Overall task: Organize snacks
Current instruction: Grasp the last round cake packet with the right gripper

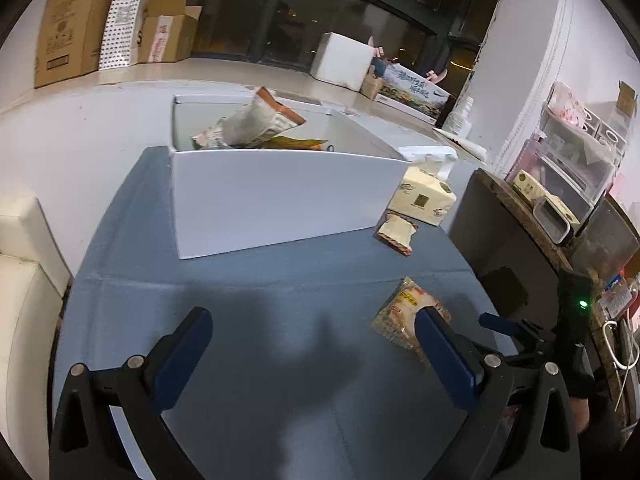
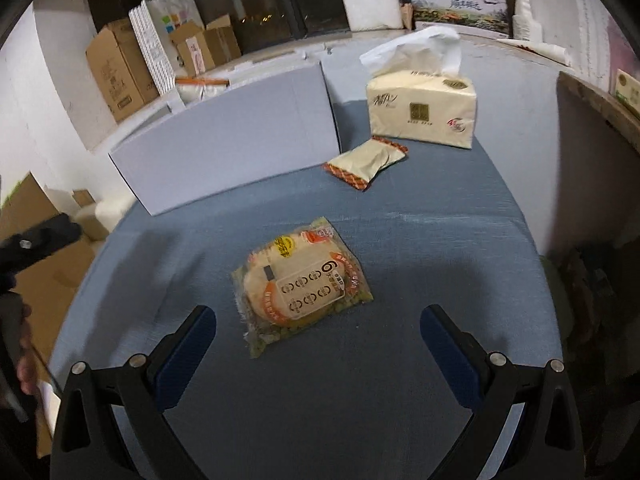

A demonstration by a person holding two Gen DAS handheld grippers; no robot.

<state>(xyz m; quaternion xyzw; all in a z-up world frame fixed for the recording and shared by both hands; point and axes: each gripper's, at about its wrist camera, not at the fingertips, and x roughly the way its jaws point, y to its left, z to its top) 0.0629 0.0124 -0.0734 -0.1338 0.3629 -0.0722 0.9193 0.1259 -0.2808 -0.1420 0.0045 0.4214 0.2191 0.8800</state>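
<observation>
Right wrist view: the right tool [image 2: 318,330] hangs over the blue worktop [image 2: 420,248] with its jaws spread wide and nothing between them. Just ahead of its fingers [image 2: 188,344] lies a flat clear packet of round crackers [image 2: 300,284], apart from both pads. Farther on, a small beige snack pouch with orange ends [image 2: 366,162] rests on the worktop near the corner of the white box [image 2: 228,140], and a tissue pack [image 2: 422,110] with a sheet pulled up stands just behind the pouch.

Left wrist view: the left tool [image 1: 314,344] is likewise released, jaws far apart, gripping nothing. Its right-hand finger [image 1: 444,352] covers part of the cracker packet [image 1: 404,312] in the picture; whether it touches cannot be told. The white box [image 1: 280,196] stands at the far end of the worktop [image 1: 280,288], open at the top. Inside it a crumpled snack bag with an orange edge [image 1: 260,120] leans upward, with other wrappers beneath that are too hidden to make out. The small pouch [image 1: 396,232] lies outside, by the box's right corner, beside the tissue pack [image 1: 424,196].
</observation>
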